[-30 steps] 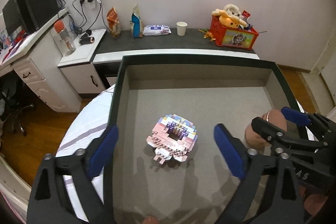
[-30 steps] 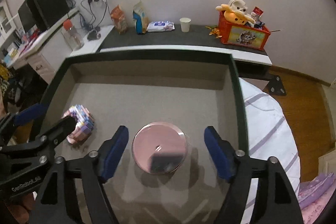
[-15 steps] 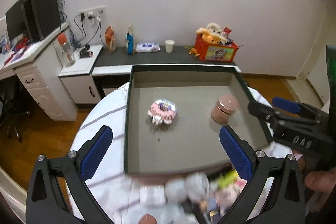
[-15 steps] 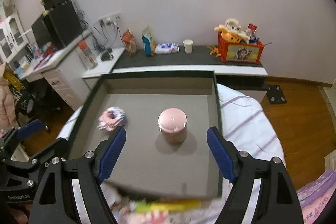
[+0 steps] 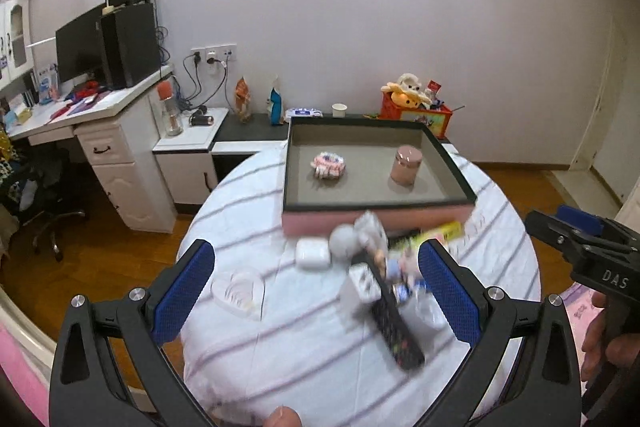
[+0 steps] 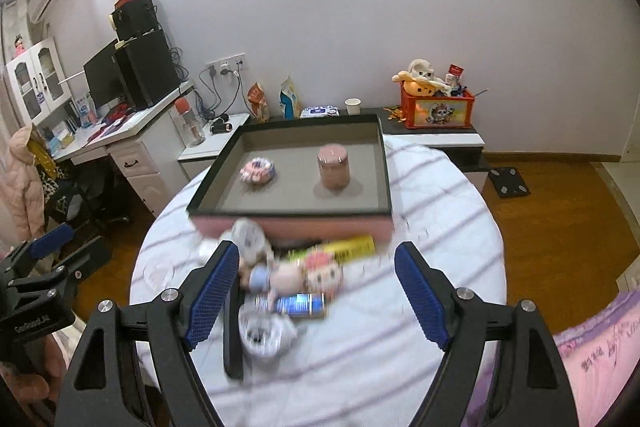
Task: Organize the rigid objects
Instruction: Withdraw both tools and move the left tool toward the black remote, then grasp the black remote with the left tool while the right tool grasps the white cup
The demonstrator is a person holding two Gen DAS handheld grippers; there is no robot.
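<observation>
Hovering with both the left gripper [image 5: 316, 291] and right gripper [image 6: 316, 291] released and empty, we judge ourselves between picks: the blurred clutter [image 6: 288, 275] lies just below; the tray [image 6: 384, 163] sits beyond.

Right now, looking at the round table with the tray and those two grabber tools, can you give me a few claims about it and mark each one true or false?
1. The pink jar stands upright inside the tray. True.
2. The building-block donut lies on the striped tablecloth outside the tray. False: it lies in the tray, apart from the jar.
3. The right gripper is clamped on the yellow box. False: its jaws stand open and empty above the pile.
4. The left gripper is open and holds nothing. True.
5. A white earbud case lies on the tablecloth in front of the tray. True.
</observation>
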